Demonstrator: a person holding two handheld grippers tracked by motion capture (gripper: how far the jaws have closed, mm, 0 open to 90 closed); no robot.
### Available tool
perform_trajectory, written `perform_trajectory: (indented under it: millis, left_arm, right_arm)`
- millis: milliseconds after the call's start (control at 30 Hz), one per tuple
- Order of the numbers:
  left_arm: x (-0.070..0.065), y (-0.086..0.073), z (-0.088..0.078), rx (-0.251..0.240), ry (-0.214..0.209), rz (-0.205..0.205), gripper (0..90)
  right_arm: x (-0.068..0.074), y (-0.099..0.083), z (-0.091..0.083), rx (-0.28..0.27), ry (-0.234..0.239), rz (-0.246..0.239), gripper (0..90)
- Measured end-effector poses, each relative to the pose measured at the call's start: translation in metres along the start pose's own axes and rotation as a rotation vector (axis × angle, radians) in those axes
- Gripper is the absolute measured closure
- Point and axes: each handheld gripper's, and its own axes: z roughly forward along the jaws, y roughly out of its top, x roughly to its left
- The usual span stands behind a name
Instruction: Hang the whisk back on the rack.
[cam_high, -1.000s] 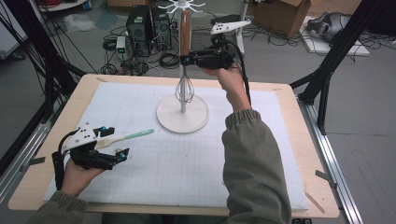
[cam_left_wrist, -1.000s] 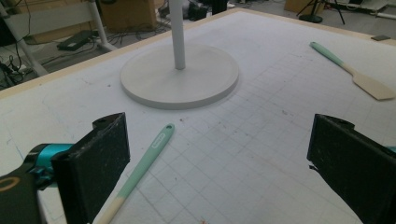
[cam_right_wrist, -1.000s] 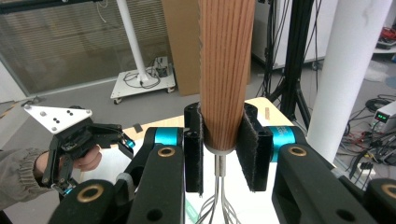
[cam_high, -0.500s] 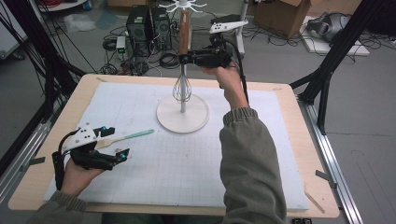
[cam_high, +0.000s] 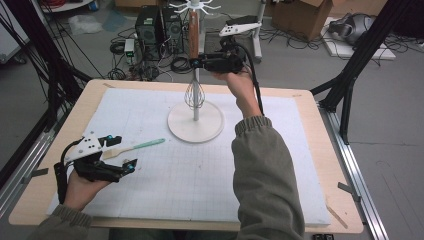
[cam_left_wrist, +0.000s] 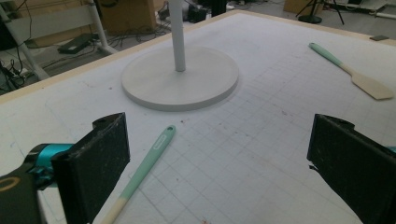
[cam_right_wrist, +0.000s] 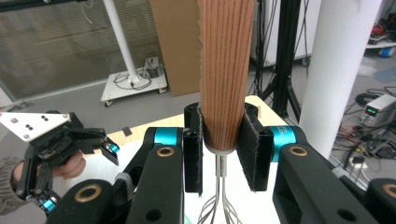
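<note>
A whisk with a ribbed wooden handle (cam_high: 193, 32) and a wire head (cam_high: 194, 95) hangs upright beside the pole of a white stand (cam_high: 196, 126). My right gripper (cam_high: 194, 63) is shut on the lower end of that handle (cam_right_wrist: 226, 70), pads pressed on both sides, wires (cam_right_wrist: 217, 212) below. The handle's top reaches the stand's hooks (cam_high: 195, 6); whether it hangs on one I cannot tell. My left gripper (cam_high: 125, 152) rests low at the table's near left, open. A mint-handled spatula (cam_left_wrist: 147, 165) lies on the mat between its jaws (cam_left_wrist: 219, 154), untouched.
A second mint-and-wood spatula (cam_left_wrist: 350, 72) lies on the white gridded mat (cam_high: 165, 180), right of the round base (cam_left_wrist: 187, 81). The stand's white pole (cam_right_wrist: 338, 70) rises close beside the whisk. Boxes, cables and black frame legs surround the table.
</note>
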Motion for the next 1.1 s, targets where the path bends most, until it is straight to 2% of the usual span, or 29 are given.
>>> perform_trajectory:
  millis: [167, 300, 500, 633, 733, 800, 1000, 1100]
  left_arm:
    - [0.002, -0.001, -0.002, 0.004, 0.011, -0.001, 6.3]
    - [0.004, -0.001, -0.006, 0.001, 0.021, -0.005, 6.3]
    - [0.007, -0.002, -0.006, 0.0, 0.026, -0.011, 6.2]
    - [0.008, -0.003, -0.006, 0.007, 0.027, -0.01, 6.3]
    - [0.008, -0.002, -0.006, 0.004, 0.029, -0.009, 6.2]
    - [0.009, -0.002, -0.005, 0.003, 0.03, -0.006, 6.3]
    - [0.01, -0.001, -0.003, 0.006, 0.027, -0.009, 6.3]
    - [0.01, -0.002, -0.002, 0.011, 0.027, -0.007, 6.2]
  right_arm:
    - [0.003, 0.002, -0.005, 0.016, -0.031, -0.017, 70.8]
    - [0.004, 0.003, -0.012, -0.007, -0.052, -0.014, 68.6]
    - [0.007, 0.006, -0.024, -0.008, -0.062, -0.024, 67.8]
    - [0.009, 0.008, -0.033, -0.011, -0.08, -0.01, 62.3]
    - [0.015, 0.012, -0.037, -0.02, -0.078, -0.024, 61.0]
    - [0.018, 0.015, -0.04, -0.026, -0.083, -0.023, 57.4]
    - [0.023, 0.018, -0.042, -0.032, -0.111, 0.018, 40.5]
    - [0.024, 0.019, -0.043, -0.047, -0.119, 0.025, 36.9]
